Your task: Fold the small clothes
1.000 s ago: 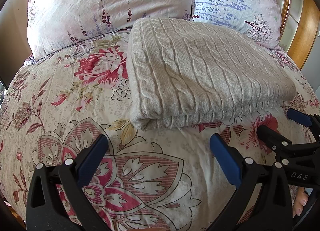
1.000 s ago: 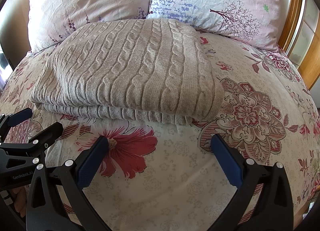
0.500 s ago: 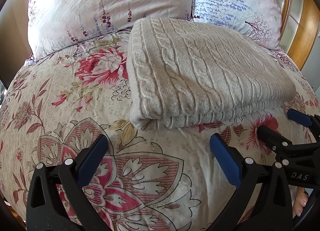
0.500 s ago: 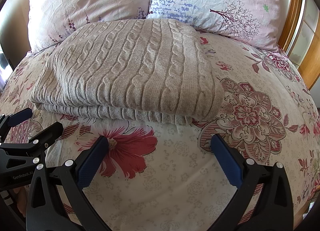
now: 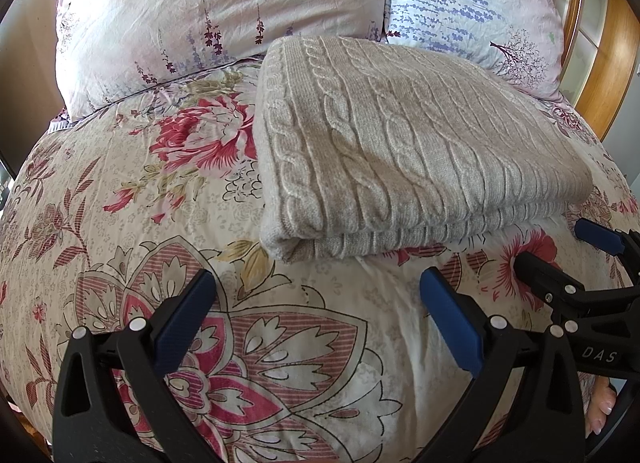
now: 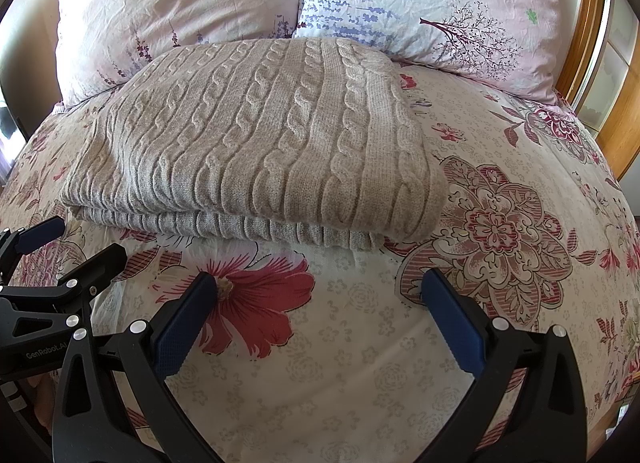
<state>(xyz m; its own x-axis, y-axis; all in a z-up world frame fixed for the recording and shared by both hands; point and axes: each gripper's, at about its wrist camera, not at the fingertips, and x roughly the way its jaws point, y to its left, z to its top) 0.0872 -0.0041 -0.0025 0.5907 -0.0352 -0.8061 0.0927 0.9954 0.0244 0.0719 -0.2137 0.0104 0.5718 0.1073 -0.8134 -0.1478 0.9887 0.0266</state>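
Observation:
A beige cable-knit sweater [image 5: 400, 147] lies folded in a neat rectangle on the floral bedspread [image 5: 120, 223], its folded edge toward me. It also shows in the right wrist view [image 6: 256, 155]. My left gripper [image 5: 316, 291] is open and empty, a short way in front of the sweater's near left corner. My right gripper [image 6: 316, 291] is open and empty, in front of the sweater's near right corner. Each gripper shows at the edge of the other's view: the right gripper [image 5: 560, 255] and the left gripper [image 6: 76, 243].
Two floral pillows [image 5: 216, 11] [image 6: 432, 3] lean behind the sweater at the head of the bed. A wooden headboard frame [image 6: 588, 35] stands at the far right. The bedspread [image 6: 520, 223] slopes away on both sides.

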